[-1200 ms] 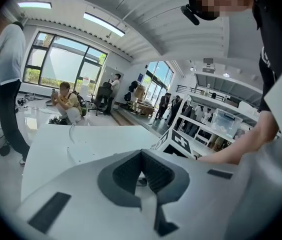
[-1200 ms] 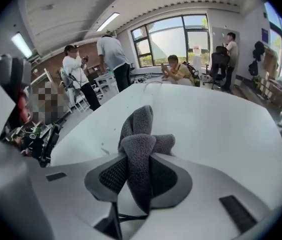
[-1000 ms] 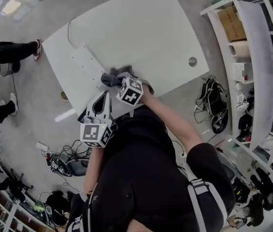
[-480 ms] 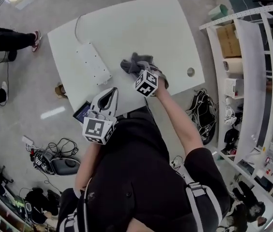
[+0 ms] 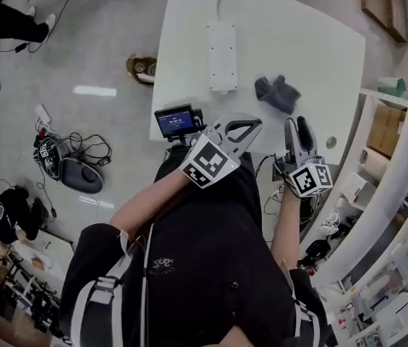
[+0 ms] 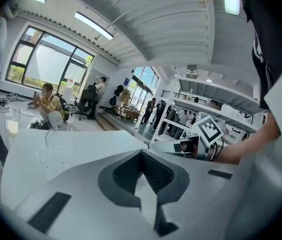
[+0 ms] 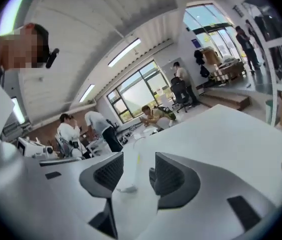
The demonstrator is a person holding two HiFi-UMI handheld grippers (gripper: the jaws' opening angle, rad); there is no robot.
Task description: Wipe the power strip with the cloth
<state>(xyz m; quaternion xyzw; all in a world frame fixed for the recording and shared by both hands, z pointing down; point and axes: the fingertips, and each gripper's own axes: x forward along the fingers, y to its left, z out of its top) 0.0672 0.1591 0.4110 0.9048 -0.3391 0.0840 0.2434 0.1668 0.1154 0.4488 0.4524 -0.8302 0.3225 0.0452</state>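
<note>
The white power strip (image 5: 222,56) lies flat on the white table (image 5: 312,42), its cord running off the far edge. To its right the grey cloth (image 5: 277,92) lies crumpled on the tabletop with nothing touching it. My right gripper (image 5: 296,130) hovers over the table's near edge, just short of the cloth; its jaws have just been opening and stand apart with nothing between them (image 7: 136,171). My left gripper (image 5: 256,124) is shut and empty (image 6: 143,176), held level near the table's front edge, left of the right gripper.
A small device with a lit screen (image 5: 175,120) sits at the table's near left edge. A round cable hole (image 5: 332,142) is at the right corner. Shelving (image 5: 399,157) stands to the right, cables and bags (image 5: 66,161) lie on the floor to the left.
The right gripper was on the cloth, carried it away from the strip's end, then let go and pulled back and up. The cloth stays on the table. The head view has swung round.
</note>
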